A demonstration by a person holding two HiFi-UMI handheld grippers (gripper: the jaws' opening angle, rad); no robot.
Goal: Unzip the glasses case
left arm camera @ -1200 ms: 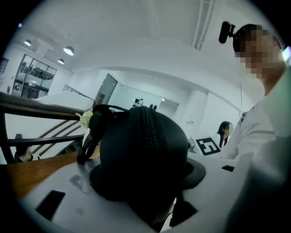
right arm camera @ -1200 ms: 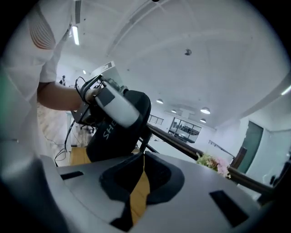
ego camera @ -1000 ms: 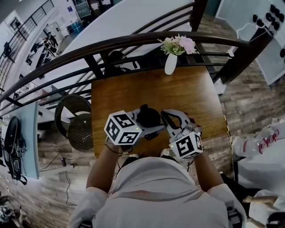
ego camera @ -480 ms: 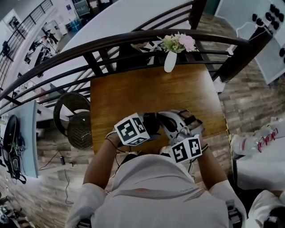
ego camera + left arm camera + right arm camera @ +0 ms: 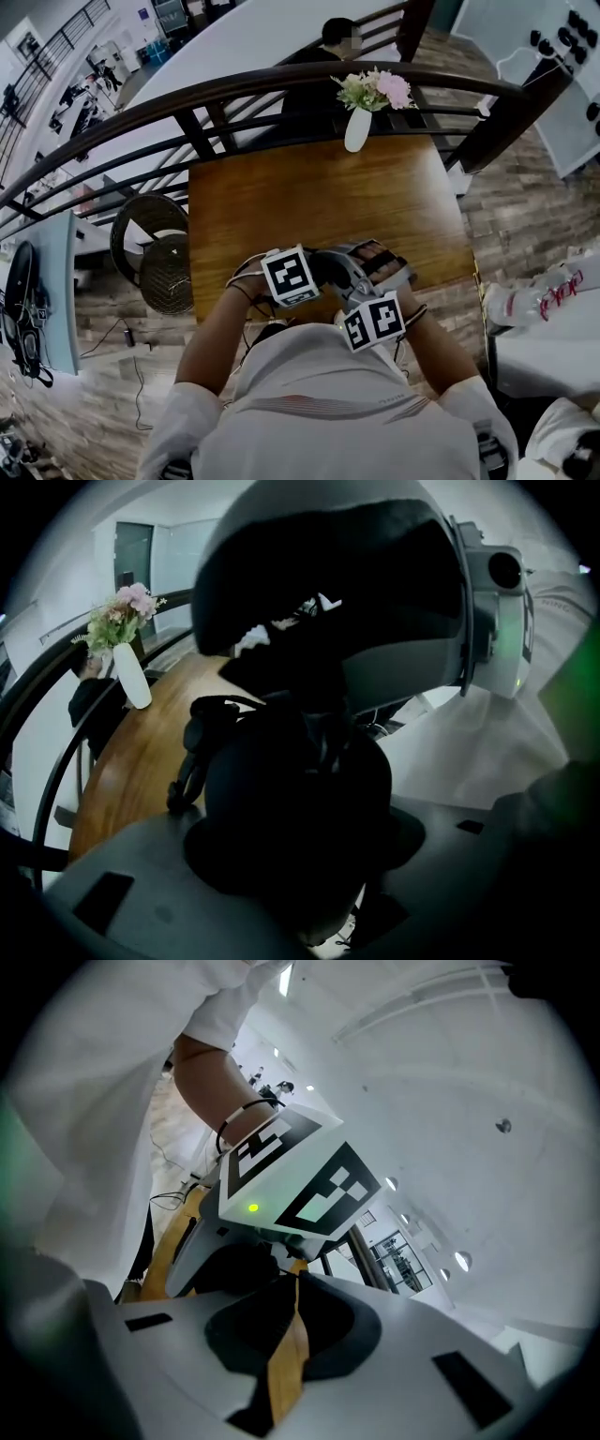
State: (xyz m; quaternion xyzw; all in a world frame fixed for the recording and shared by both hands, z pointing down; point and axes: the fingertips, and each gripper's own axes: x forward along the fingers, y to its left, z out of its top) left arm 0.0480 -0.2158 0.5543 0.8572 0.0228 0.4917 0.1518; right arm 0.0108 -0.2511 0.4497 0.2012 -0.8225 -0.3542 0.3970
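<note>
Head view shows both grippers lower in the frame than a second ago, drawn back from the middle of the table (image 5: 309, 187) to its near edge, close against the person's chest. The left gripper (image 5: 319, 270) has tipped downward, so its marker cube now covers most of the case (image 5: 295, 808), which was plain to see between the two tools before. Its jaws stand wide but clamp the dark, rounded case. The right gripper (image 5: 289, 1283) has rolled over, jaws pressed together. Whether they pinch the zip pull cannot be made out, so the zip looks not yet drawn, and this reads as setting up for the pull. Behind the railing (image 5: 234, 94) a seated person (image 5: 323, 70) has come into sight at the upper middle. Room lies up-frame over bare wood as far as the vase (image 5: 358, 131). Down-frame there is only the table edge and the body.
</note>
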